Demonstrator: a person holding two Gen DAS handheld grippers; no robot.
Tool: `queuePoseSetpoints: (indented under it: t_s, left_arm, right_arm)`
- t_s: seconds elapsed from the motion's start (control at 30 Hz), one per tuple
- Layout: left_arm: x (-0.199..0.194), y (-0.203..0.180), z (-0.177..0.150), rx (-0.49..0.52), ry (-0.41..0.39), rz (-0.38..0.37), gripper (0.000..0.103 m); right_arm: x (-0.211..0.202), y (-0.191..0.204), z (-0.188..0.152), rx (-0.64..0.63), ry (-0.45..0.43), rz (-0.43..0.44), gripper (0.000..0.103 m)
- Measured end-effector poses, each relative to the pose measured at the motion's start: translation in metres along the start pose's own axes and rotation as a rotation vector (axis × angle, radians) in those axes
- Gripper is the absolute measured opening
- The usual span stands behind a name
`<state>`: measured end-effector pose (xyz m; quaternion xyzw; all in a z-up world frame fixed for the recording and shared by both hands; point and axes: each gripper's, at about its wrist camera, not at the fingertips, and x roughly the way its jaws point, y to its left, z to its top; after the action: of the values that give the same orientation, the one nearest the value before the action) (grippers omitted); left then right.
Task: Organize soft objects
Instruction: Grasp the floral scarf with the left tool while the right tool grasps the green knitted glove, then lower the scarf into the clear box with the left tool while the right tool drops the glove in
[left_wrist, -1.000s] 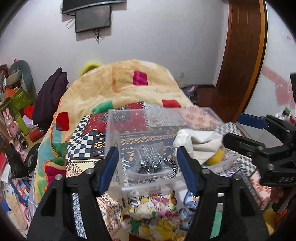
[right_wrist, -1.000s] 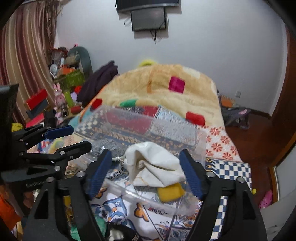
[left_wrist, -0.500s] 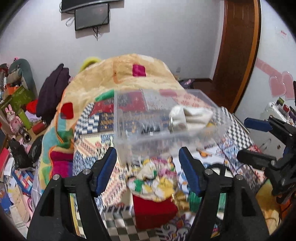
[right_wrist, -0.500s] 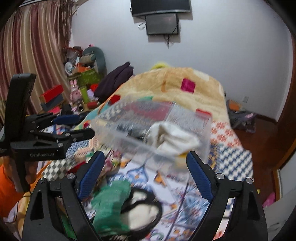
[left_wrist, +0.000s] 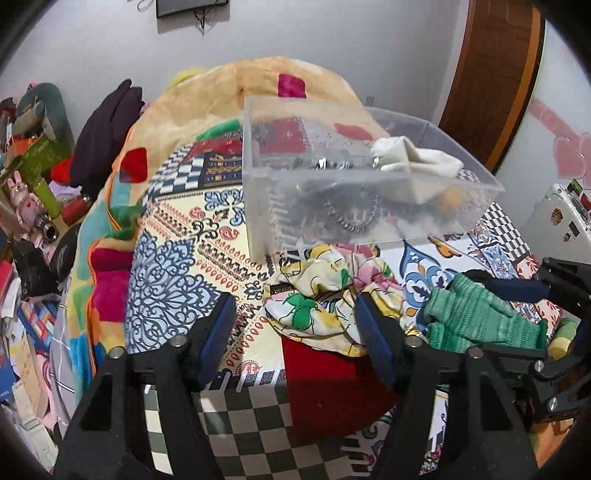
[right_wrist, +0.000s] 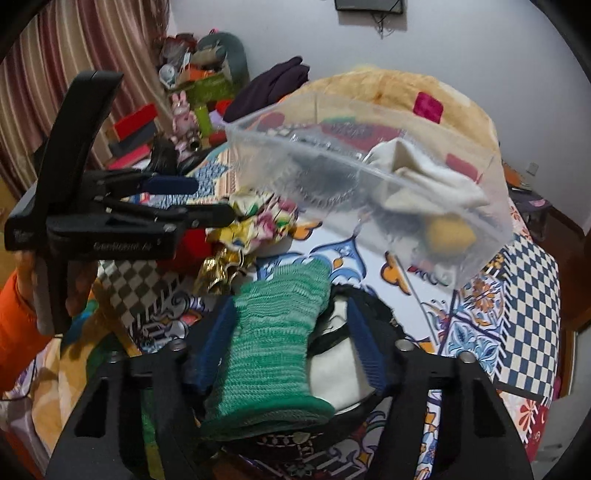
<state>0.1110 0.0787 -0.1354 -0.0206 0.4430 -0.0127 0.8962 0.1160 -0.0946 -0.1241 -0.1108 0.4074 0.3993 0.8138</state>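
Observation:
A clear plastic bin (left_wrist: 369, 218) (right_wrist: 373, 192) stands on the bed and holds a cream cloth (left_wrist: 417, 158) (right_wrist: 424, 177), a yellow item (right_wrist: 448, 232) and dark items with a chain. In front of it lie a floral cloth (left_wrist: 325, 295) (right_wrist: 258, 221), a red cloth (left_wrist: 325, 384) and a green knit piece (left_wrist: 476, 321) (right_wrist: 277, 343). My left gripper (left_wrist: 295, 336) is open and empty over the floral and red cloths. My right gripper (right_wrist: 291, 343) is open with the green knit piece lying between its fingers, not clamped.
The patterned bedspread (left_wrist: 177, 266) covers the bed, with an orange blanket (left_wrist: 229, 96) heaped behind the bin. A dark-rimmed white item (right_wrist: 340, 362) lies under the green knit. Toys and boxes (left_wrist: 33, 155) crowd the left side. A wooden door (left_wrist: 491, 81) stands at the right.
Both grippers have pulled back and down from the bin towards the near cloth pile. The bin now stands farther off, and the green knit now lies between my right fingers.

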Motion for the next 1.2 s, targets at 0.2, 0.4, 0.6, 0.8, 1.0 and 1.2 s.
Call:
queuePoseSetpoints:
  t_s: [0.2,0.4,0.6,0.8,1.0,1.2]
  left_arm:
    - [0.007,0.0,-0.001,-0.007,0.003,-0.011,0.046]
    - [0.007,-0.002,-0.002,-0.006,-0.001,-0.02,0.019]
    - [-0.01,-0.005,-0.001,0.002,-0.036,-0.033,0.01]
    - [-0.035,-0.01,0.005,0.01,-0.097,-0.057,0.009]
    - [-0.066,-0.017,0.023,0.015,-0.178,-0.083,0.009]
    - [-0.088,-0.023,0.044,0.016,-0.265,-0.078,0.009]
  right_arm:
    - [0.001,-0.005,-0.004,0.034,0.007,0.016,0.03]
    - [-0.008,-0.006,-0.005,0.046,-0.038,0.014,0.013]
    - [-0.028,-0.007,0.0,0.064,-0.119,0.012,0.012]
    - [-0.042,-0.014,0.011,0.091,-0.175,0.001,0.012]
    - [-0.06,-0.021,0.026,0.106,-0.254,-0.054,0.012]
    - [-0.081,-0.028,0.051,0.121,-0.361,-0.122,0.012]
